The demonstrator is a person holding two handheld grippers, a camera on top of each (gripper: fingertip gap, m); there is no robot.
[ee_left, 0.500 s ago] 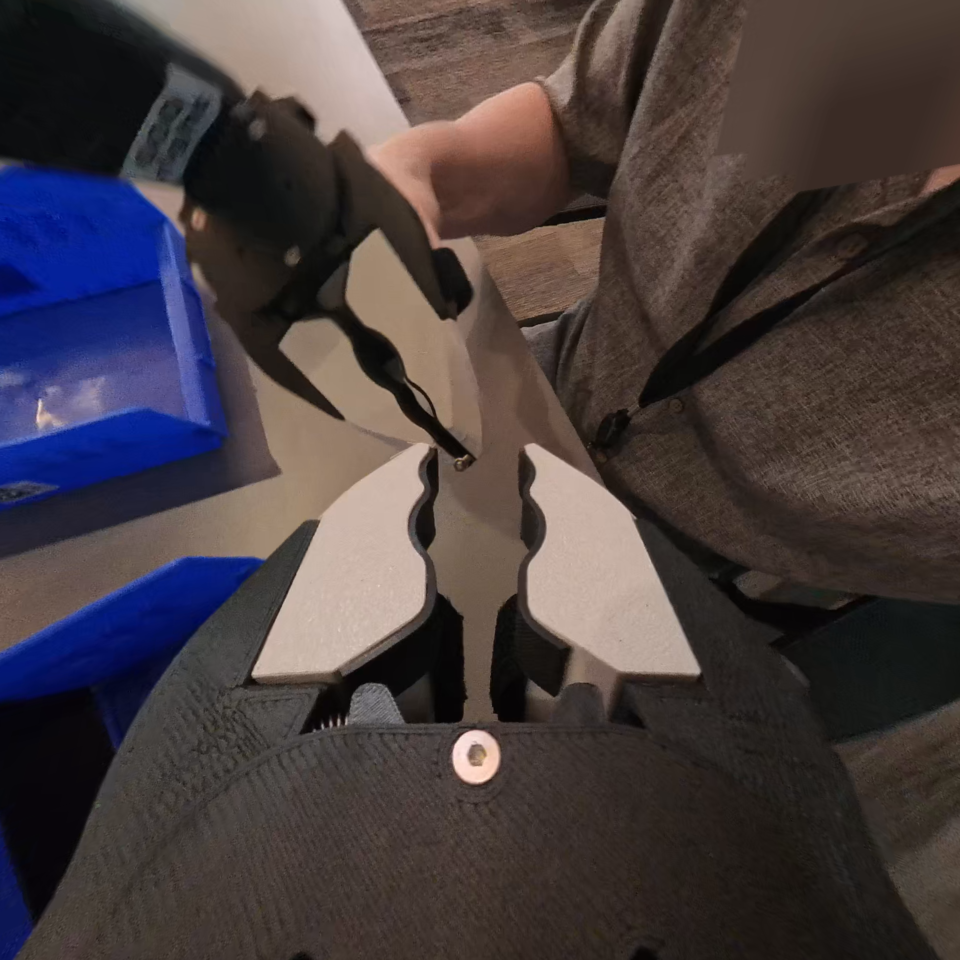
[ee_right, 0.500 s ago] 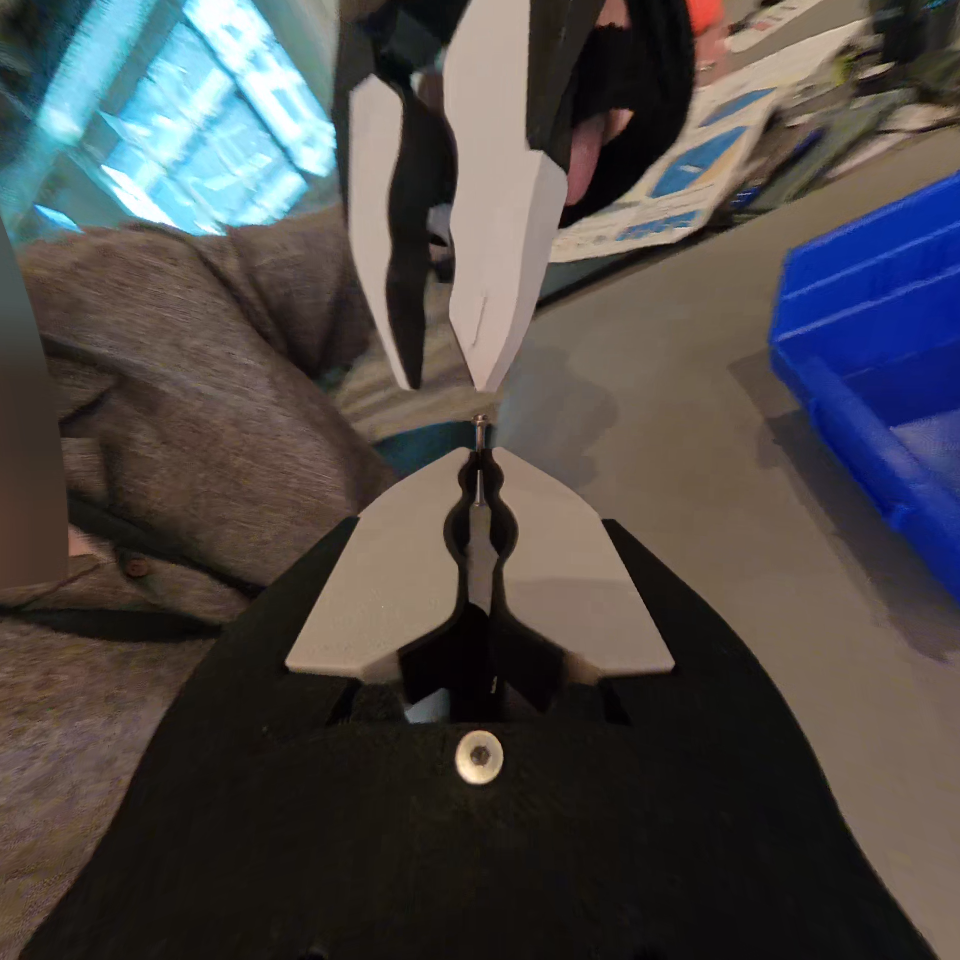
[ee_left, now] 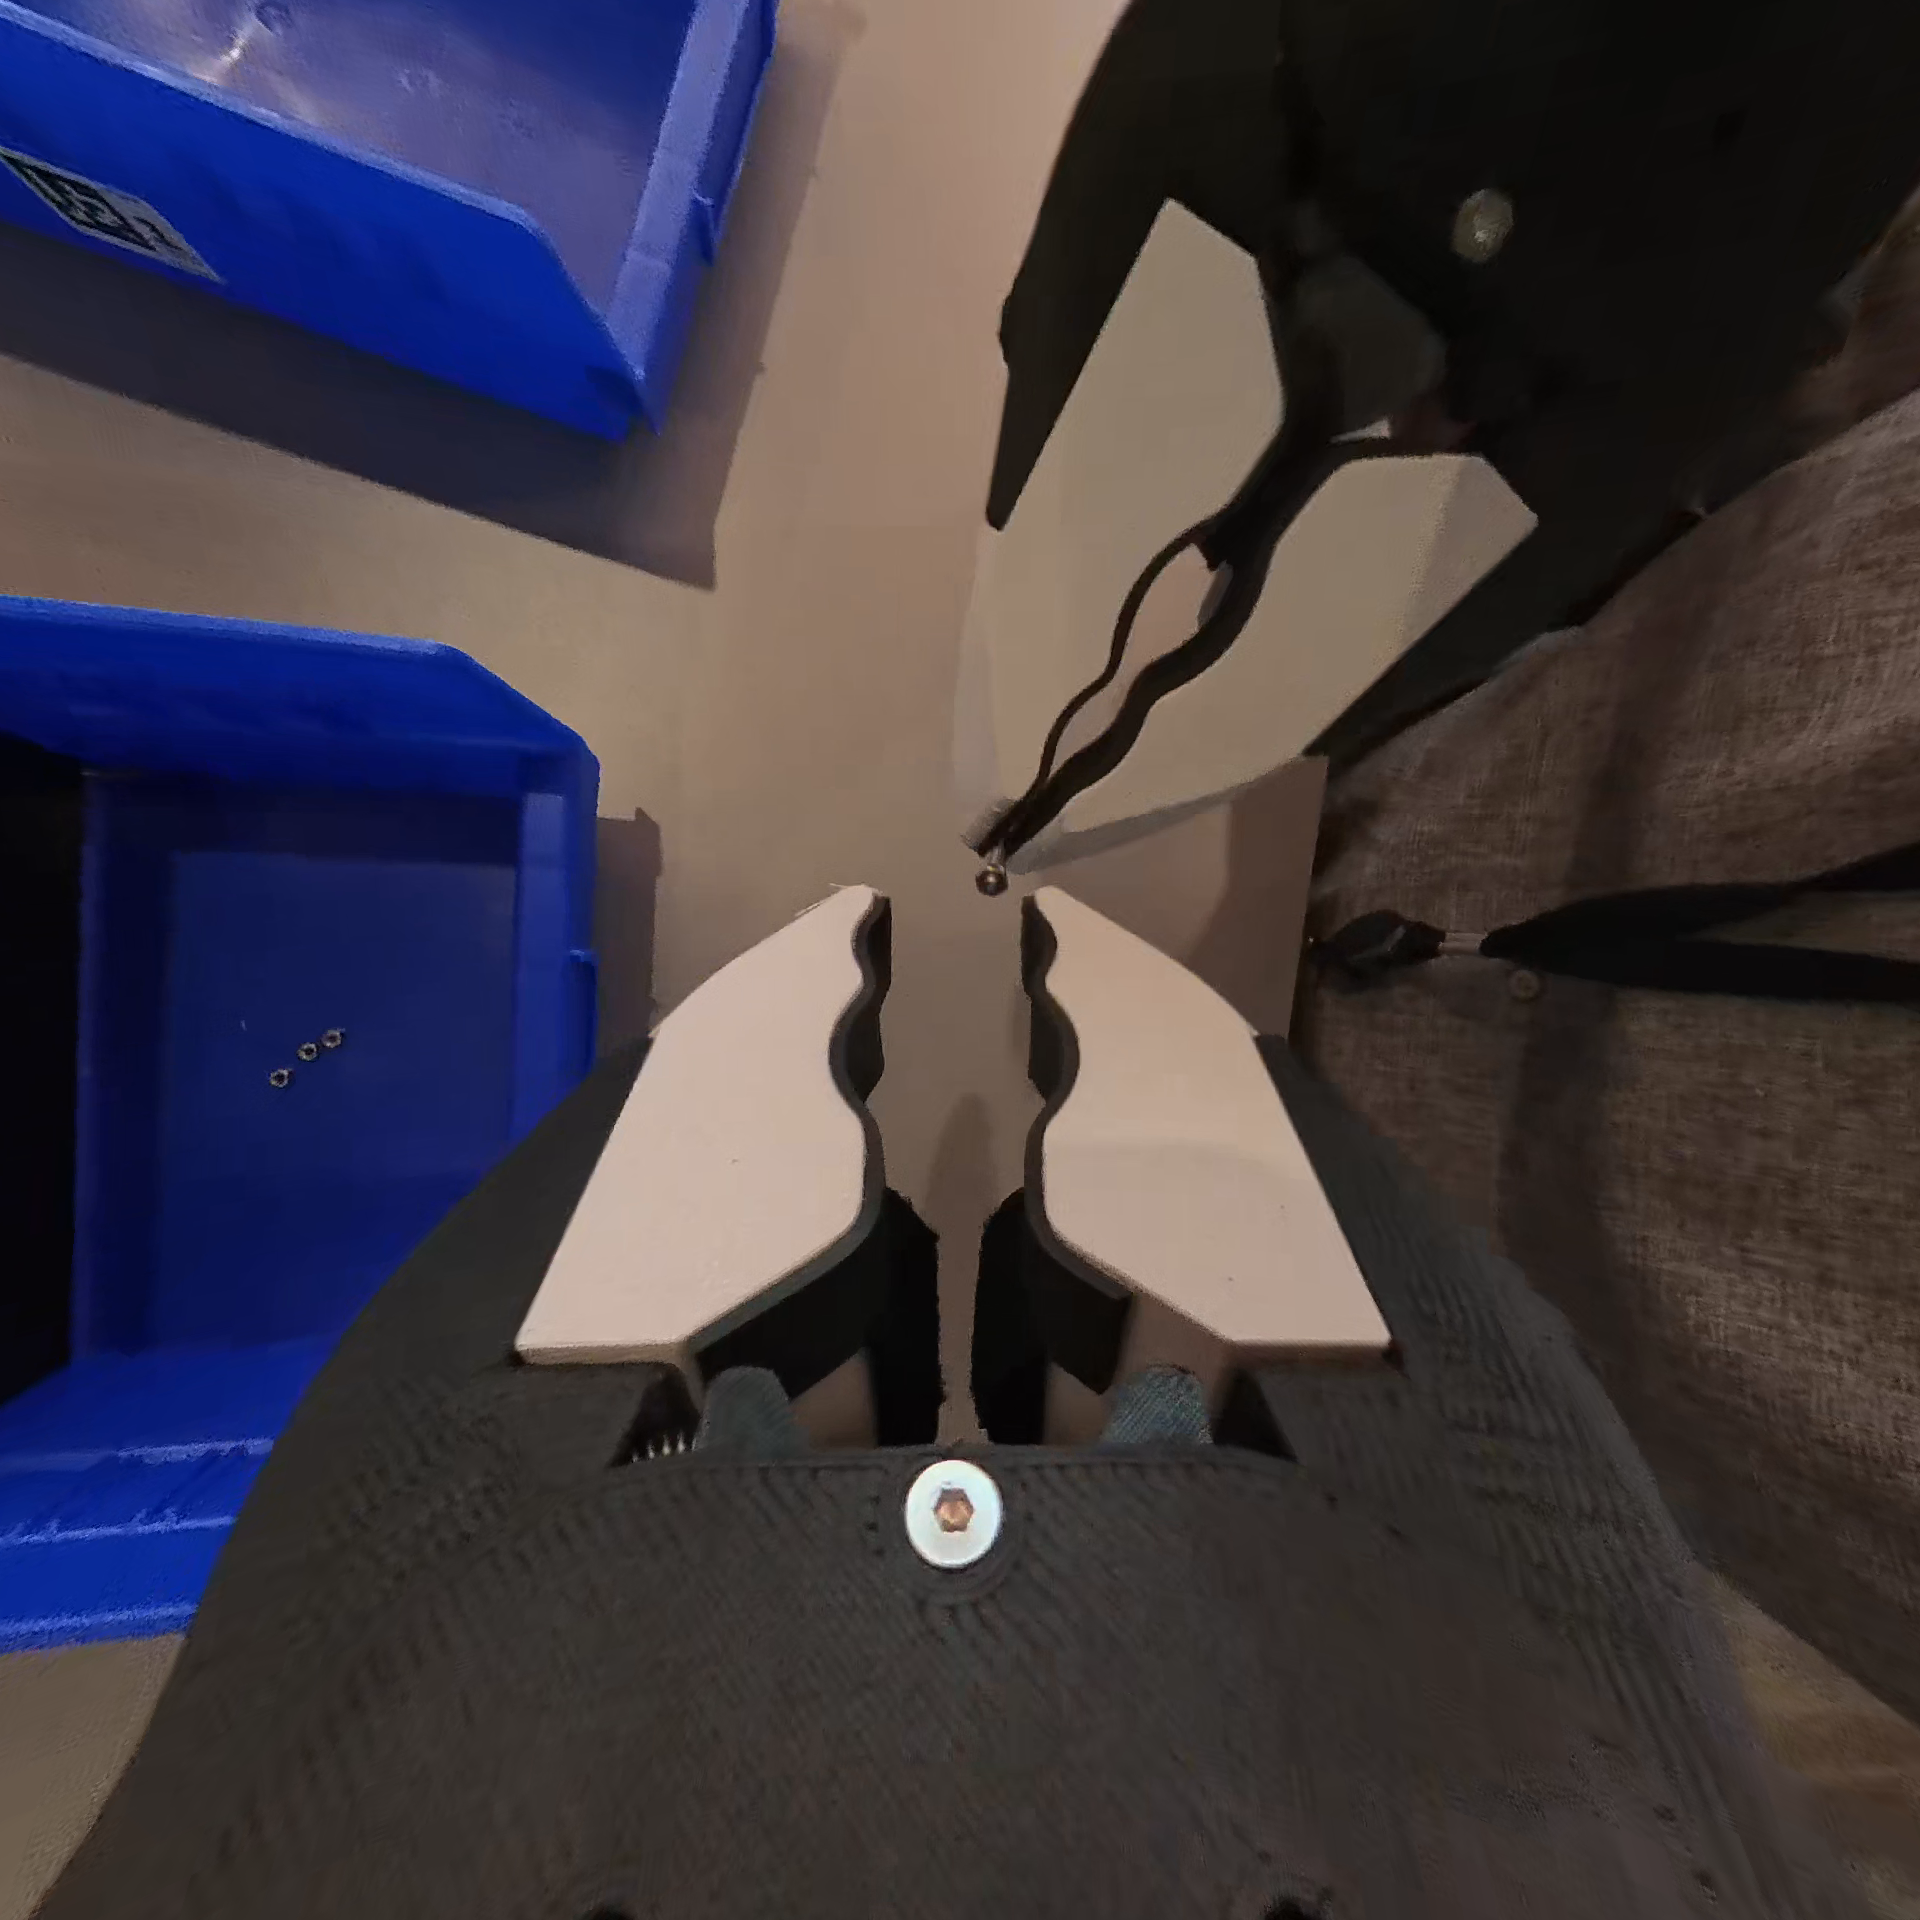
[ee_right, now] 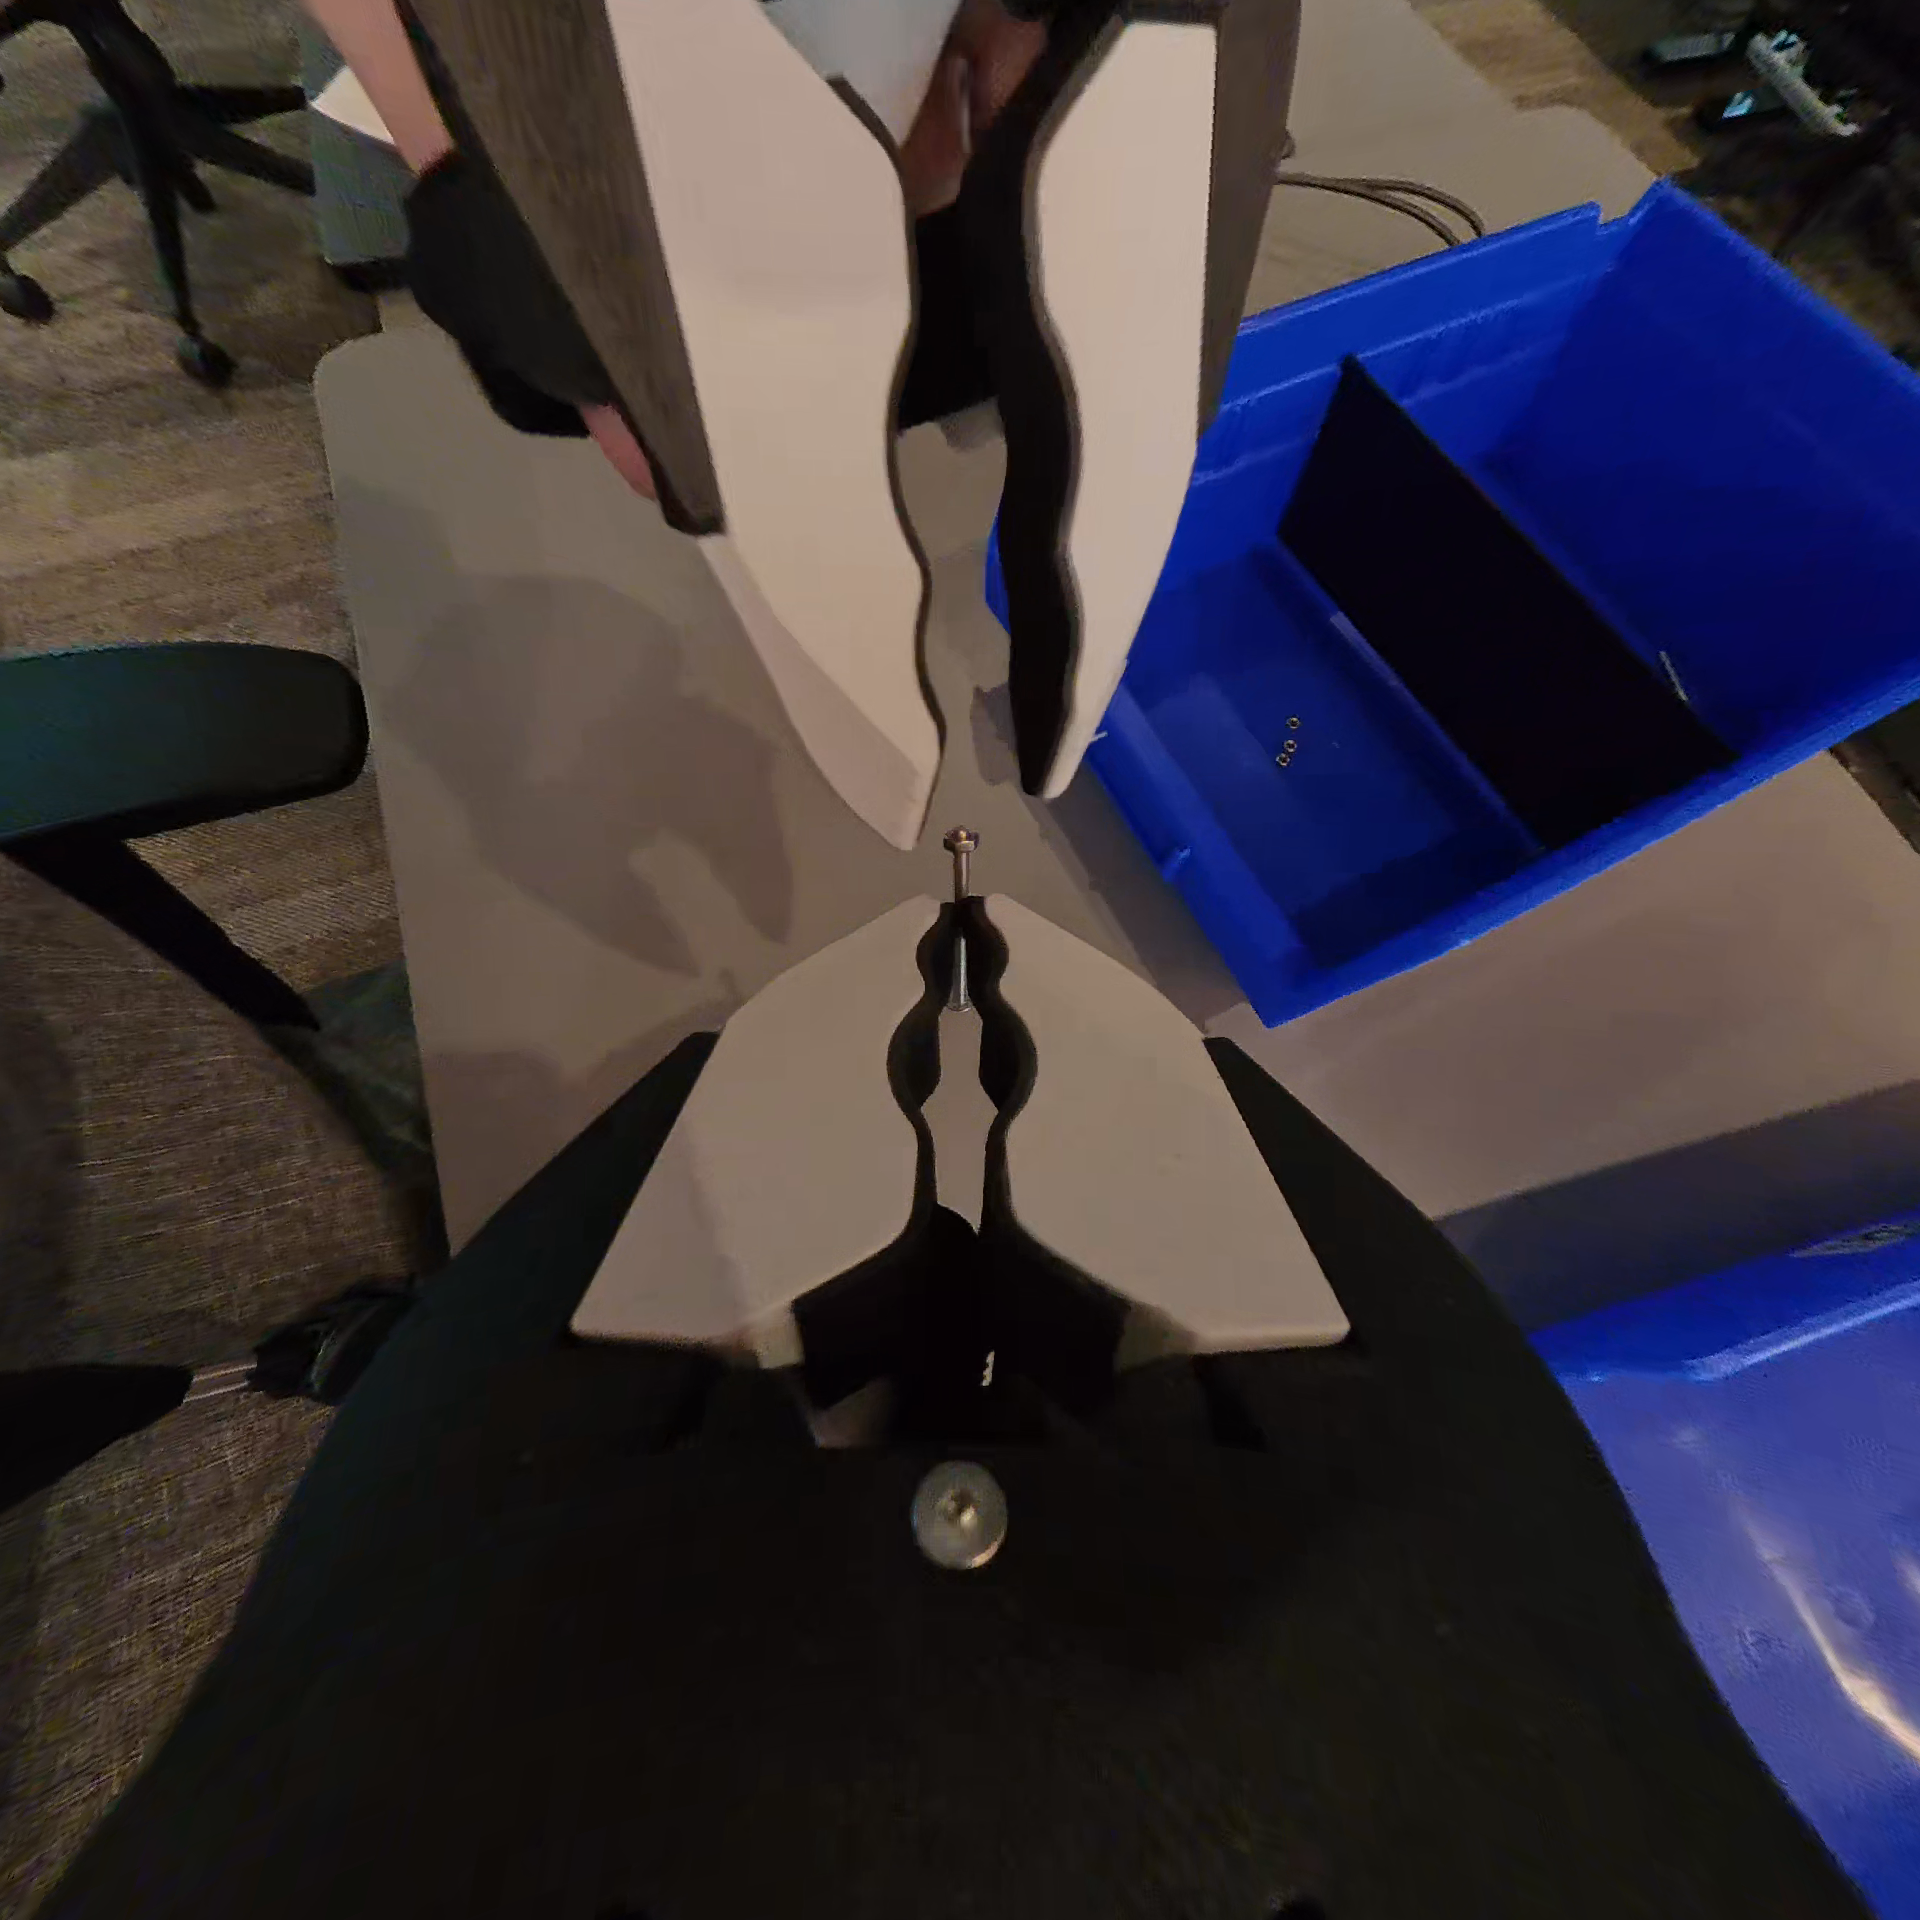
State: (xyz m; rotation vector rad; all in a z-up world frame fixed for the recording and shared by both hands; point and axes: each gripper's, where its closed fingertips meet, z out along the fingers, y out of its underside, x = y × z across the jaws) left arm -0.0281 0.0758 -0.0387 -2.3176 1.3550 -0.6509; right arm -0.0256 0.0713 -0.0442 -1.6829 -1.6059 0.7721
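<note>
Left gripper [ee_left: 956, 909] jaws apart near screw [ee_left: 990, 880]

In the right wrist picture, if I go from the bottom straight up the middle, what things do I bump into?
Right gripper, shut → small screw sticking out of its tips → a small gap → left gripper, open and pointing back down at the screw.

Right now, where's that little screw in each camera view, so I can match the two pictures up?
Left wrist view: the screw sits just above centre, pinched at the tip of the right gripper, just ahead of the open left gripper.
Right wrist view: the screw is at centre, sticking out of the shut right gripper.
Shared landmark: the blue bin holding three small nuts.
</note>
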